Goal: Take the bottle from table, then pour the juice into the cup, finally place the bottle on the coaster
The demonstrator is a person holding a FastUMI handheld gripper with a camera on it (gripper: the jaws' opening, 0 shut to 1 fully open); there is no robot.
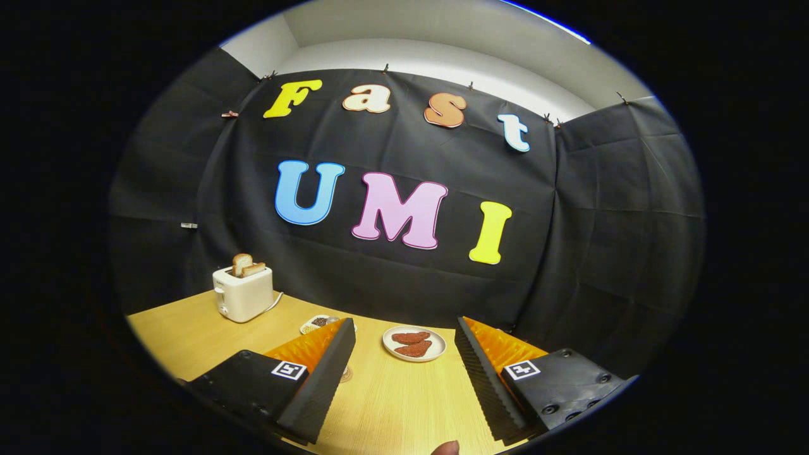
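A wooden table with a pale yellow, fine-grained top (208, 335) stands against the booth's wall of black cloth (607, 240), which hangs in creased panels across the back and folds around both sides, pinned along its upper edge by small clips. Above the cloth rises a plain white room wall (404, 54) meeting a pale grey ceiling (455, 25). The light is even and soft, casting only faint shadows on the tabletop.
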